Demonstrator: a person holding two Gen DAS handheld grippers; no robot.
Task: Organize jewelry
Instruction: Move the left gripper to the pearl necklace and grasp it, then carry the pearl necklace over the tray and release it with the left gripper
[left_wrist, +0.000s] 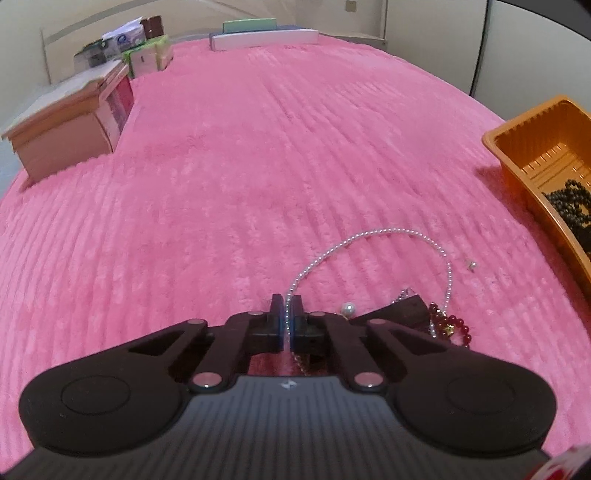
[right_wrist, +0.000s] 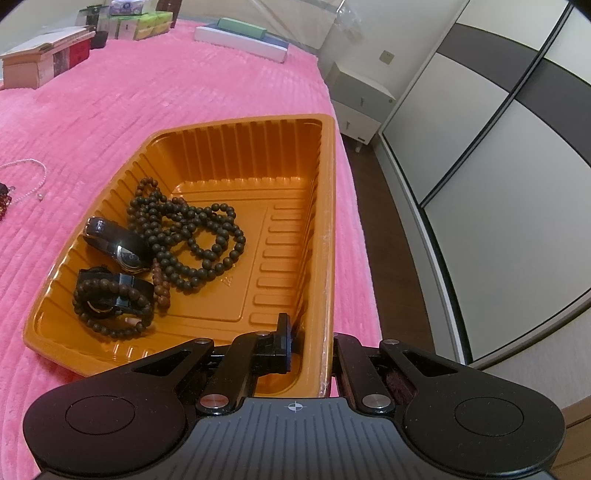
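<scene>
In the left wrist view my left gripper (left_wrist: 287, 314) is shut on one end of a white pearl necklace (left_wrist: 388, 231), which loops away over the pink cover. To its right lie a big loose pearl (left_wrist: 347, 307), a dark piece (left_wrist: 404, 312), a red bead bracelet (left_wrist: 452, 325) and a tiny earring (left_wrist: 471, 264). In the right wrist view my right gripper (right_wrist: 308, 341) is shut on the near right wall of the orange tray (right_wrist: 236, 123); only its inner finger shows. The tray holds dark bead strands (right_wrist: 192, 229) and two black watches (right_wrist: 123, 245).
A wooden box (left_wrist: 70, 125) sits at the far left of the pink bed cover (left_wrist: 258, 166), with cartons (left_wrist: 147, 51) and a flat white box (left_wrist: 264, 37) at the back. The bed's right edge drops to a dark floor, a small cabinet (right_wrist: 358, 96) and wardrobe doors (right_wrist: 498, 155).
</scene>
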